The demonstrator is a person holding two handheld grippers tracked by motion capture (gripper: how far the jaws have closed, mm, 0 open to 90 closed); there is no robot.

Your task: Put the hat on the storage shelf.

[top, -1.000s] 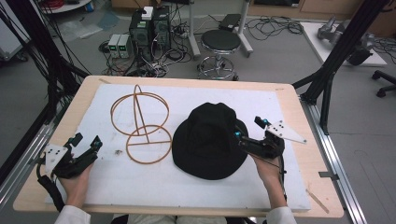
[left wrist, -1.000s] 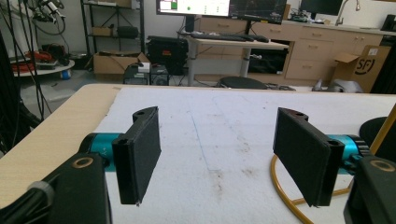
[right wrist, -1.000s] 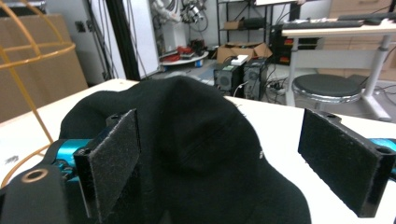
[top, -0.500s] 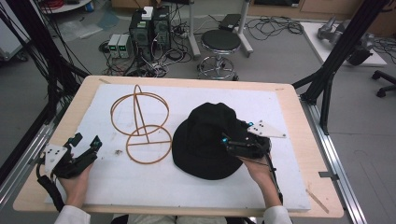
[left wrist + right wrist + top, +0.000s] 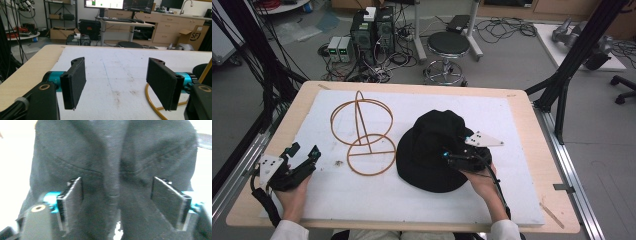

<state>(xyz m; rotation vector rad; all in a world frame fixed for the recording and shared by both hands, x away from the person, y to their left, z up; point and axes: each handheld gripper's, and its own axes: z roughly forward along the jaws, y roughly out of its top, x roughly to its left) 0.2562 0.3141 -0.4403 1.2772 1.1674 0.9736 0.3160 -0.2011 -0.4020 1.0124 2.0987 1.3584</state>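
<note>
Hat (image 5: 432, 150), black fabric w/ a brim, lies crown-up on the white mat (image 5: 512, 200), right of centre and toward the person's side of the table (image 5: 267, 190). Right gripper (image 5: 447, 156) is over the hat's right part, its tip at the crown and its body over the brim; grey three-cornered plate (image 5: 483, 140) on top of it sticks out to the right. In the right gripper view the hat (image 5: 112, 152) is close up and a raised fold or seam of the fabric (image 5: 112, 185) runs up the middle between the two black jaws. Jaws have just been closing, w/ that fold between them, but there's a visible gap each side of it, so pads aren't pressing on the cloth: open, nothing gripped. Right hand (image 5: 479, 182) holds the gripper from behind, resting at the hat's near-right edge.

Just left of the hat, edges near each other, is the wire stand (image 5: 364, 132): copper-coloured, flat ring base w/ a rod up to an upright hoop. Can't tell if hat brim and base ring touch.

Left gripper (image 5: 302, 157) is well apart from all that, at the mat's left edge near the table's front-left corner, held by the left hand (image 5: 292, 197). In the left gripper view its jaws stand wide, bare mat (image 5: 115, 75) between them, and a bit of the stand's ring (image 5: 150, 102) shows by the right-hand jaw.
</note>
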